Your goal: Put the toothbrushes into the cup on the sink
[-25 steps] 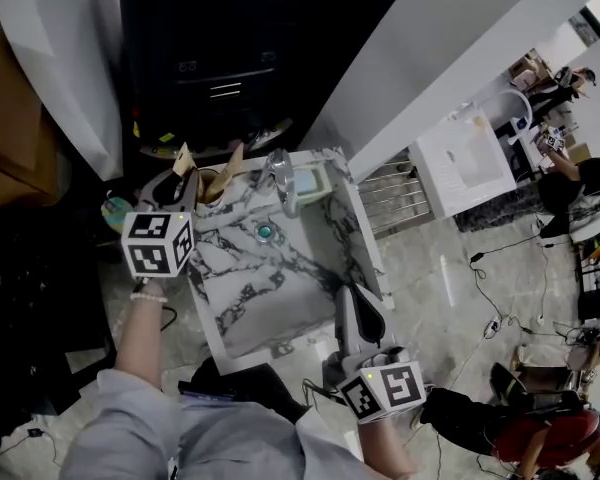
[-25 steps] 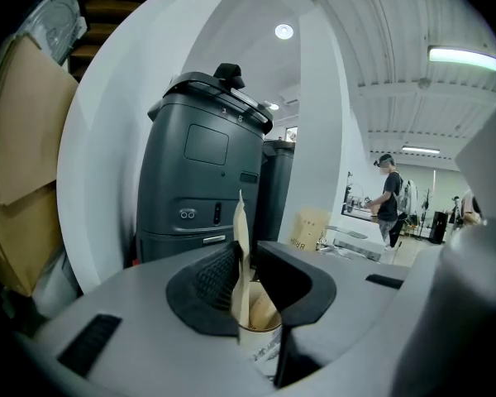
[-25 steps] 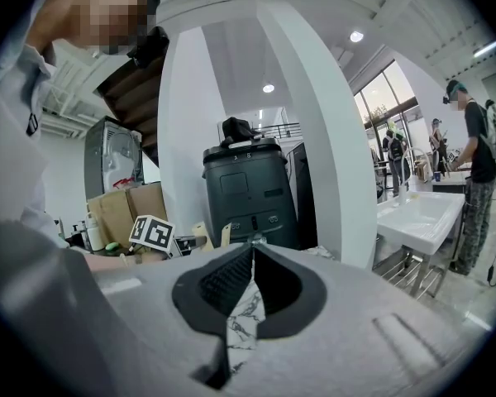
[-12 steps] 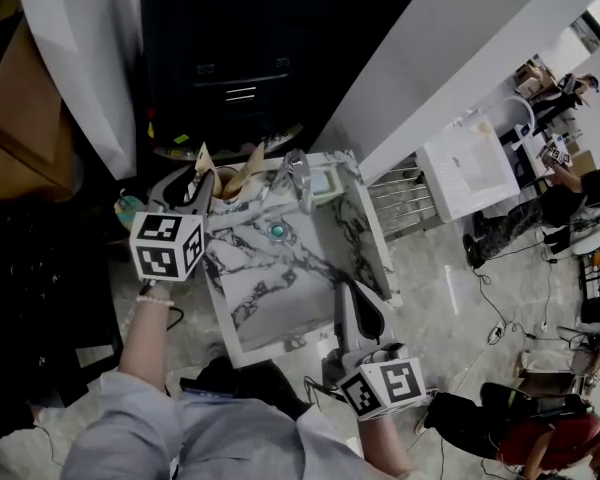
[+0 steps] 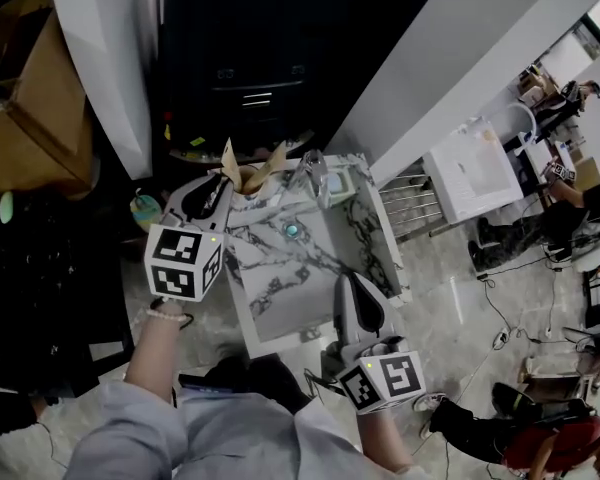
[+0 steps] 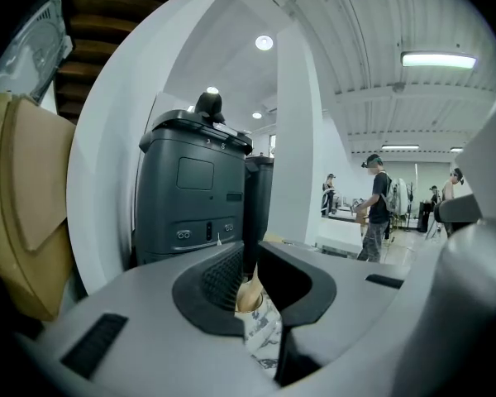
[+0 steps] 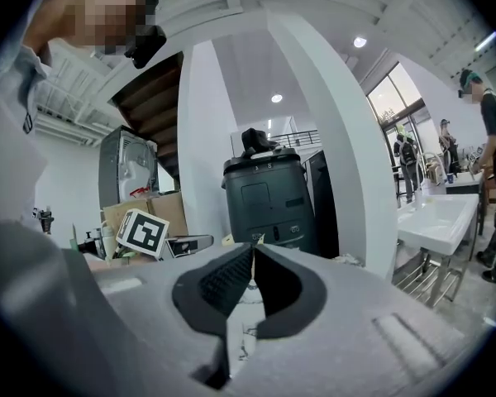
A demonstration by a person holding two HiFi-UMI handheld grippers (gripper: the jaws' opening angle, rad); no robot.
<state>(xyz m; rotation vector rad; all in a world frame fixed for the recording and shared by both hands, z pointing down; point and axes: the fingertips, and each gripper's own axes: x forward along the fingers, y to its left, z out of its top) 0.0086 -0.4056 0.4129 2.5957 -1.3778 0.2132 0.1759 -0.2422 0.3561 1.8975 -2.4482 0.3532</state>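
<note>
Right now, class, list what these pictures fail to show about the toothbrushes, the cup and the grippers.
Toothbrushes: none identifiable; the head view is too small and dark.
Cup: there, tan shapes at the sink's back corner are too small to name.
Left gripper, own view: tan thing between its jaws; gripped or merely behind, unclear.
Right gripper, own view: its body hides most of the sink.

Marble-patterned sink (image 5: pixel 280 278) — teal drain (image 5: pixel 292 231); tan cup (image 5: pixel 246 181) on rear-left rim.

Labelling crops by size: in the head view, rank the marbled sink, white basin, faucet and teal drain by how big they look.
marbled sink
white basin, though farther off
faucet
teal drain
</note>
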